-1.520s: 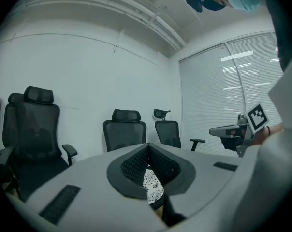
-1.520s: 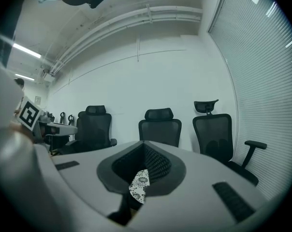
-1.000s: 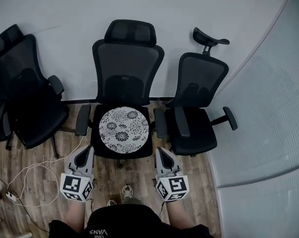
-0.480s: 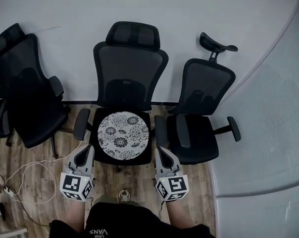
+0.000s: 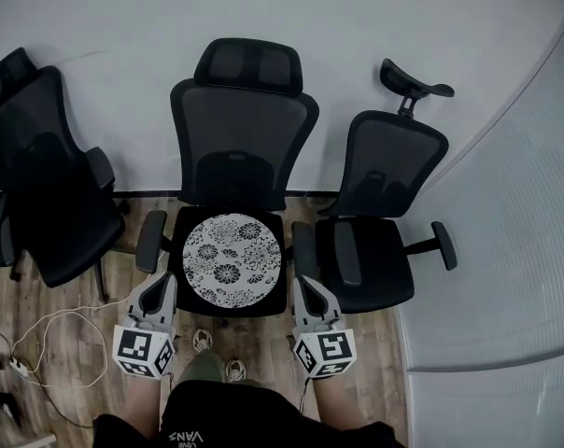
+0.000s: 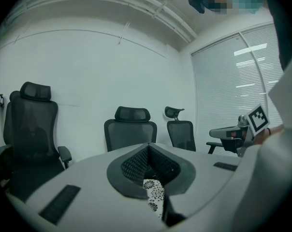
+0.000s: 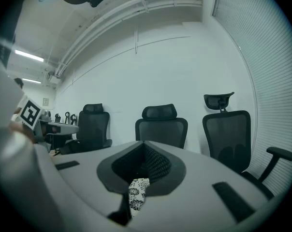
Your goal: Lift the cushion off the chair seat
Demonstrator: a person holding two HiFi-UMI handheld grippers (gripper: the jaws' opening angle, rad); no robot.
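The round white cushion with black flower print (image 5: 232,259) lies on the seat of the middle black mesh office chair (image 5: 243,129). The left tool (image 5: 162,284) and right tool (image 5: 303,286), both closed on nothing, hover near the seat's near corners.
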